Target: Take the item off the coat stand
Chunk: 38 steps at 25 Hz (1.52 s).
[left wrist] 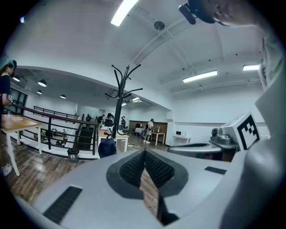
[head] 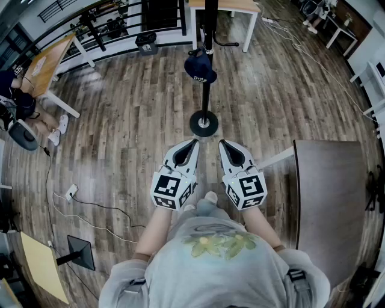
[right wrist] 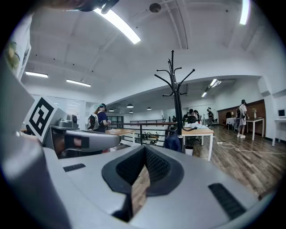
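A black coat stand [head: 205, 72] rises from a round base [head: 204, 123] on the wood floor ahead of me. A dark blue cap [head: 200, 67] hangs on it. The stand [left wrist: 120, 96] and the blue cap [left wrist: 107, 147] show in the left gripper view, the stand [right wrist: 175, 89] and cap [right wrist: 172, 141] also in the right gripper view. My left gripper [head: 194, 143] and right gripper [head: 222, 144] are held side by side short of the base, both shut and empty, their pads touching at the tips.
A dark brown table [head: 329, 198] stands close at my right. A light wood table [head: 224, 6] is behind the stand, another [head: 48, 57] at far left with a person beside it. A black railing [head: 108, 27] runs across the back. Cables [head: 84, 201] lie on the floor at left.
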Available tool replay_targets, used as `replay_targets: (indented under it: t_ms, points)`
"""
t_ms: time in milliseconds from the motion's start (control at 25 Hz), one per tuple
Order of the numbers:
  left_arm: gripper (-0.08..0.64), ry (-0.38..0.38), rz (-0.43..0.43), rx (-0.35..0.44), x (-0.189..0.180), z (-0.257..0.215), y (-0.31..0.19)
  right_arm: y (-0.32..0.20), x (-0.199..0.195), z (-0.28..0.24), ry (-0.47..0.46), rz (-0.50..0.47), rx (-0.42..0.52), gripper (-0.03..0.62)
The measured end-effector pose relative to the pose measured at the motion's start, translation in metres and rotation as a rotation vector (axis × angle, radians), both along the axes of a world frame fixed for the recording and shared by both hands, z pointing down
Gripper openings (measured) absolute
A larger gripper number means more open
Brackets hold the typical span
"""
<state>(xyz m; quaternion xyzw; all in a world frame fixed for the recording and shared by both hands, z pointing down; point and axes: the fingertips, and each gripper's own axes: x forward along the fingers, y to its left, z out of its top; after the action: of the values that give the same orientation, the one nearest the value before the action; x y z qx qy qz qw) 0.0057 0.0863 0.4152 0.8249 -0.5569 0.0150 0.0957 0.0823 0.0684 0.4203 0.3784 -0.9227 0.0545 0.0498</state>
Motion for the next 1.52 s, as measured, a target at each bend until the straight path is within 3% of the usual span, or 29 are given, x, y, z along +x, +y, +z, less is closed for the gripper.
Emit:
replay_targets:
  t_ms: [440,760,1320,1520]
  points:
    - [0.017,0.007,-0.078,0.005,-0.012,0.013,-0.030,-0.034,-0.003,0.011,-0.019,-0.084,-0.015,0.006]
    - [0.017,-0.018,-0.119,-0.039,-0.036,0.030,-0.060,-0.063,-0.010,0.023,-0.045,-0.099,-0.047,0.006]
    - [0.017,-0.041,-0.095,-0.049,-0.085,0.039,-0.187,-0.183,-0.040,0.033,-0.007,-0.034,-0.065,0.012]
    - [0.017,-0.057,-0.079,-0.044,-0.100,0.037,-0.231,-0.223,-0.052,0.032,0.000,-0.011,-0.069,0.046]
